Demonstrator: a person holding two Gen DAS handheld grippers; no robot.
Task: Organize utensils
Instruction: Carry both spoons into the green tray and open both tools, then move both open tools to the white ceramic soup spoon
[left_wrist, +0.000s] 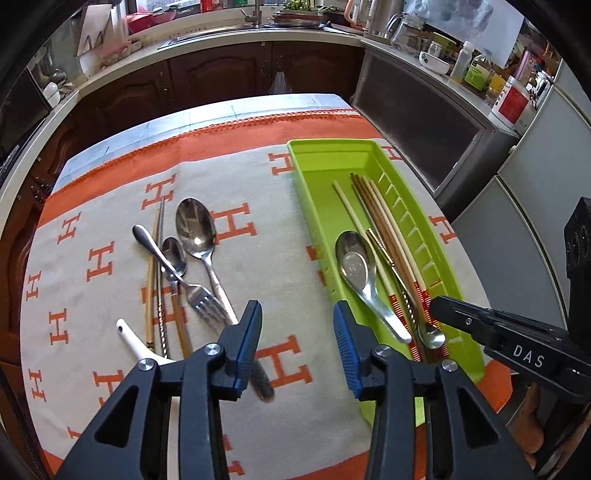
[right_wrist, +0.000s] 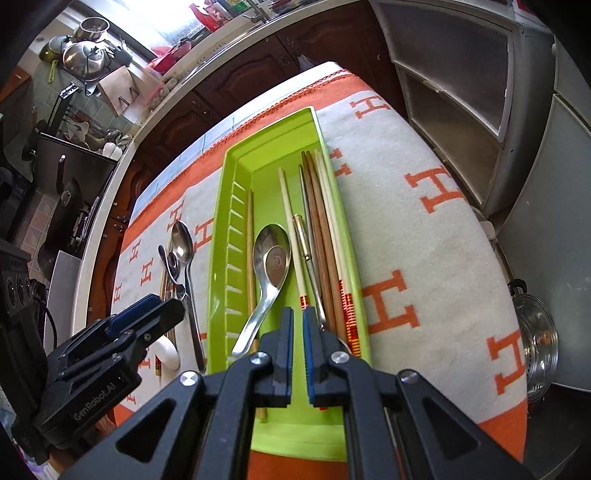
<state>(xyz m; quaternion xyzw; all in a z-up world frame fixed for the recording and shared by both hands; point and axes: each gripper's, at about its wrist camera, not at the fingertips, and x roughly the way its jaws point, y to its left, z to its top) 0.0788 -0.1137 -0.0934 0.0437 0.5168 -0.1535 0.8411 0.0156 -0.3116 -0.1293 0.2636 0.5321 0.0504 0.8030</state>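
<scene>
A green tray (left_wrist: 369, 155) (right_wrist: 229, 206) lies on the orange-and-white cloth, to the right. It holds a metal soup spoon (left_wrist: 354, 262) (right_wrist: 271, 258) and several chopsticks (left_wrist: 380, 214) (right_wrist: 321, 221). Left of the tray on the cloth lie a large spoon (left_wrist: 194, 225), a small spoon (left_wrist: 174, 254), a fork (left_wrist: 201, 299), a white ceramic spoon (left_wrist: 133, 343) and more chopsticks (left_wrist: 159, 258). My left gripper (left_wrist: 297, 321) (right_wrist: 162, 310) is open above the cloth between that pile and the tray. The large spoon's handle runs under its left finger. My right gripper (right_wrist: 298, 317) (left_wrist: 443, 306) hangs shut over the tray's near end, with nothing seen between its pads.
A grey mesh-fronted cabinet (left_wrist: 424, 122) stands close to the table's far right corner. A steel steamer pot (right_wrist: 535, 332) sits low beside the table's right edge. Dark wood cupboards (left_wrist: 221, 74) and a counter with a sink run behind the table.
</scene>
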